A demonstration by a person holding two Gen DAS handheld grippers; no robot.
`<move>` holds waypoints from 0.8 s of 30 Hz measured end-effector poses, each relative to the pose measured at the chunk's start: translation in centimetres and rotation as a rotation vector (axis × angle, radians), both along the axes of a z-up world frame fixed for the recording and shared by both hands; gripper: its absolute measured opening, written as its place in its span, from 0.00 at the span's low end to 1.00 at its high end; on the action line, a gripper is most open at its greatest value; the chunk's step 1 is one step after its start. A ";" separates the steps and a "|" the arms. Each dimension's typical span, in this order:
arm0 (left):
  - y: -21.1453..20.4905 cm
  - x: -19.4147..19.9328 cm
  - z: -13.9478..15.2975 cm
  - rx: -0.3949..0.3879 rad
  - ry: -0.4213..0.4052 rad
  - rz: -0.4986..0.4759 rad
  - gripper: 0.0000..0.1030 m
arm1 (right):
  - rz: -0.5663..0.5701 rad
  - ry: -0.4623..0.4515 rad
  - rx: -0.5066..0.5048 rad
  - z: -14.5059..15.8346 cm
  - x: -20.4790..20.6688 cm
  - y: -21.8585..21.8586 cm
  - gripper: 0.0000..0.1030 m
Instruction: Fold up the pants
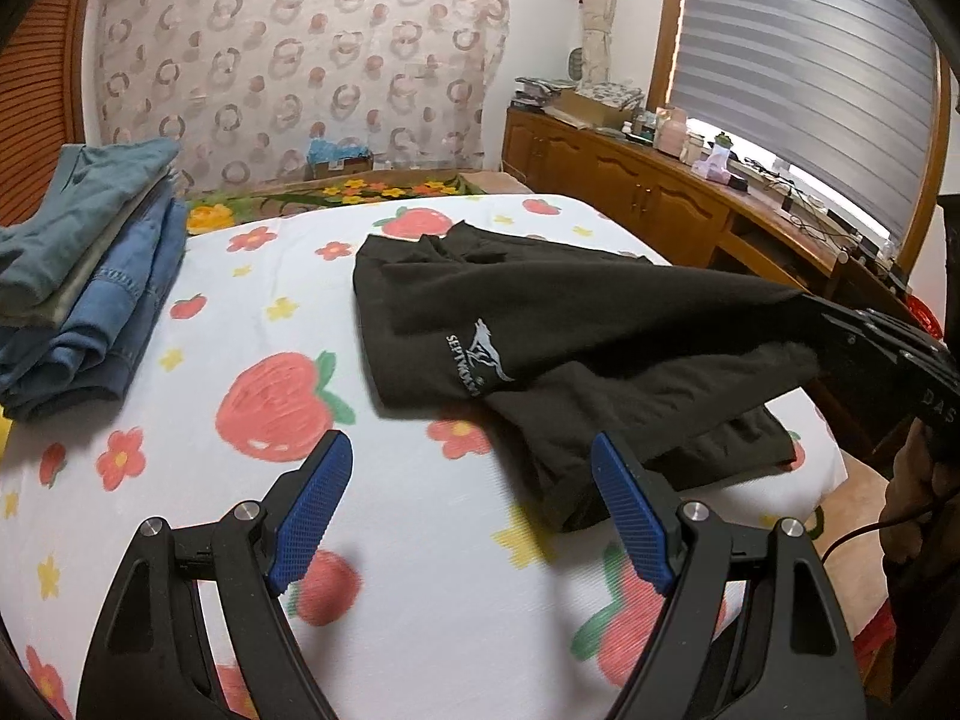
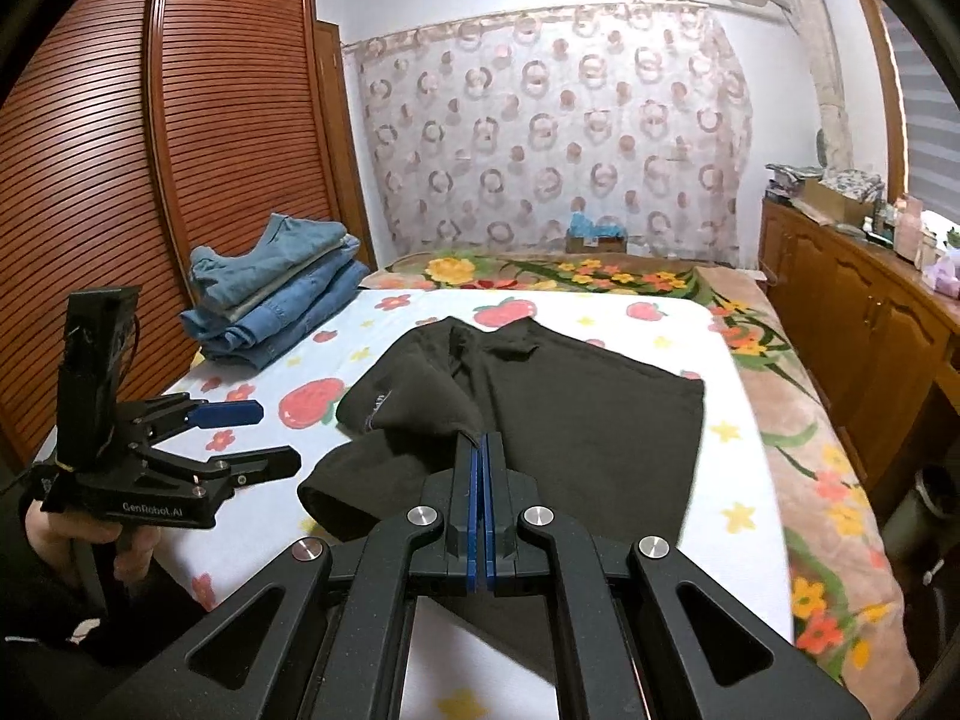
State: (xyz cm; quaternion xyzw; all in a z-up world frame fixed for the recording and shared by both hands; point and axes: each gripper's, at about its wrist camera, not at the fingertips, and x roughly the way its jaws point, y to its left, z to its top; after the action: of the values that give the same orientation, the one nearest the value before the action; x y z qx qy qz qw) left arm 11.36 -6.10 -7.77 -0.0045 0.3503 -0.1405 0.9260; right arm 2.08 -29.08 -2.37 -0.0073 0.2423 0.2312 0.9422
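Observation:
Black pants [image 1: 540,312] [image 2: 588,408] with a small white logo lie partly folded on the white fruit-print sheet [image 1: 252,420] [image 2: 738,468]. My right gripper [image 2: 481,441] is shut on a pinch of the black fabric and lifts that edge off the bed; in the left wrist view it enters from the right [image 1: 810,306] with the cloth stretched toward it. My left gripper [image 1: 468,462] [image 2: 270,438] is open with nothing between its blue pads [image 1: 312,516], hovering over the bare sheet just left of the pants' near edge.
A stack of folded blue jeans and tops [image 1: 90,276] [image 2: 276,300] sits at the bed's far left by a slatted wardrobe [image 2: 120,180]. A wooden sideboard [image 1: 648,192] [image 2: 852,312] with clutter runs along the right. A flowered blanket [image 2: 810,480] shows beyond the sheet.

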 end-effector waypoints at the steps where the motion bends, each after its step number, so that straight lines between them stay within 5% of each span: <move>1: -0.2 0.1 0.0 0.003 -0.002 -0.004 0.80 | -0.005 0.000 0.000 -0.1 -0.1 -0.1 0.01; 24: -4.7 1.4 -2.3 0.087 0.043 -0.068 0.80 | -0.107 0.116 -0.006 -1.9 -1.7 -1.4 0.01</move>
State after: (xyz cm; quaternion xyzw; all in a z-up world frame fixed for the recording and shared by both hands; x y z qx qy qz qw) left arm 12.74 -10.78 -10.08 0.0445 0.3756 -0.1566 0.9123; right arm 0.42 -30.46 -4.32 0.0165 0.2972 0.1800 0.9376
